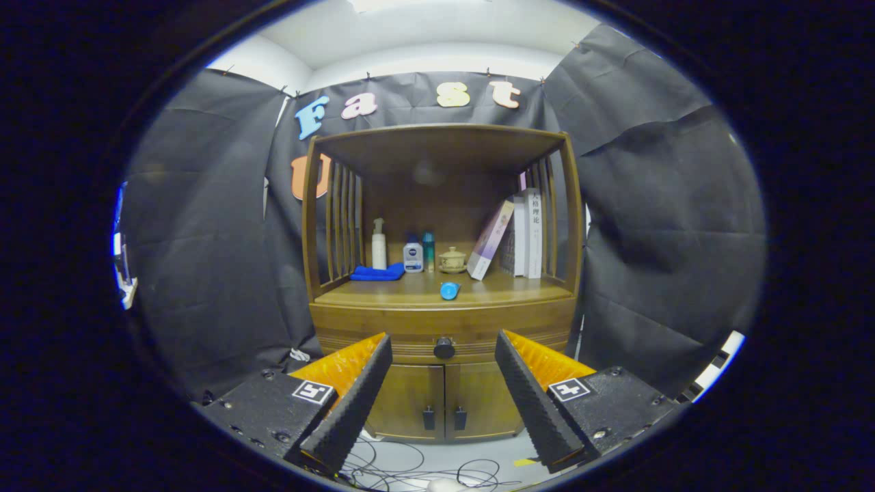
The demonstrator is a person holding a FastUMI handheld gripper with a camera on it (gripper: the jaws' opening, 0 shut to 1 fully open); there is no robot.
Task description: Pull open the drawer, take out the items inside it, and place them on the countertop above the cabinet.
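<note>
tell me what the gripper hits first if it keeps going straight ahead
Probably the drawer knob, which sits centred between the open gripper fingers on the closed drawer. Nothing shows in between, though depth is unclear.

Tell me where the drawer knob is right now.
In the gripper view the drawer knob sits centred on the closed drawer front, above the two cabinet doors, beyond and between the open gripper's fingers.

Beyond the spread fingers of the one gripper (443, 350), which hold nothing, stands one wooden cabinet (441, 321) with one shut drawer (410, 328), bearing one round knob (444, 348) between the fingertips, and two lower doors (403, 400). On its countertop (506, 290): one spray bottle (379, 244), one folded blue cloth (377, 273), one lotion bottle (413, 255), one teal bottle (428, 250), one lidded cup (452, 260), one blue cap-like piece (448, 290), about three books (523, 236).
</note>
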